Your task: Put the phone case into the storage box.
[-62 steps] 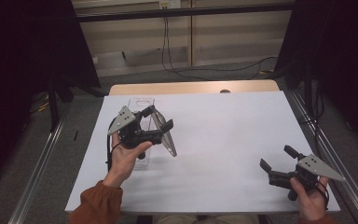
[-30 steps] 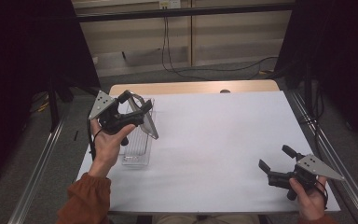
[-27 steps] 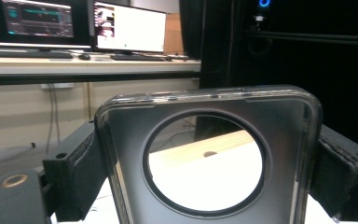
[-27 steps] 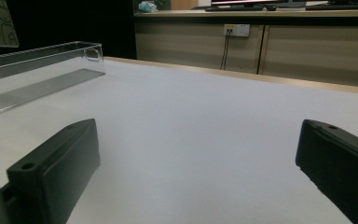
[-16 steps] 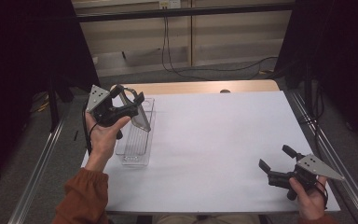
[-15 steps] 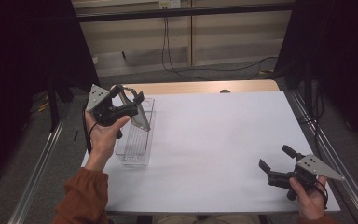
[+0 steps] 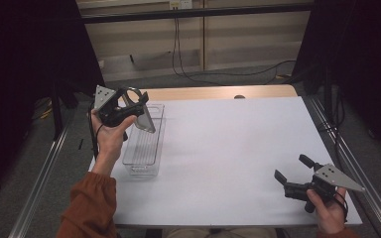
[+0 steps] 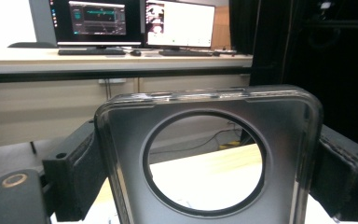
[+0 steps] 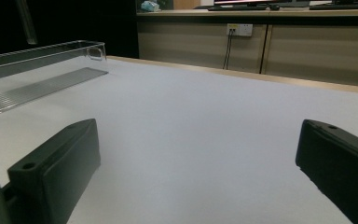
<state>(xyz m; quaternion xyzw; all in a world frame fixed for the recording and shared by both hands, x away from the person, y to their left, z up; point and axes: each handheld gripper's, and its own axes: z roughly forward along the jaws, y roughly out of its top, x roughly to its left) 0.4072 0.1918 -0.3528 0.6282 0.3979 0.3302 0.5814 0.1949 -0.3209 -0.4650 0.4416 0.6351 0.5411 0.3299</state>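
Now the left gripper (image 7: pixel 129 106) sits at upper left of the high view, having carried its clear lid (image 8: pixel 205 158) off the tray (image 7: pixel 144 148); jaws pinch the lid's edges. Tray stands uncovered. Right gripper (image 7: pixel 297 173) idles lower right, jaws spread.

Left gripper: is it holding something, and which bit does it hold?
Yes. The left gripper holds a clear phone case with a big round hole, its jaws pressing on the case's two side edges. The right gripper holds nothing.

A smoky transparent phone case (image 8: pixel 205 140) with a round cutout, held upright off the table.
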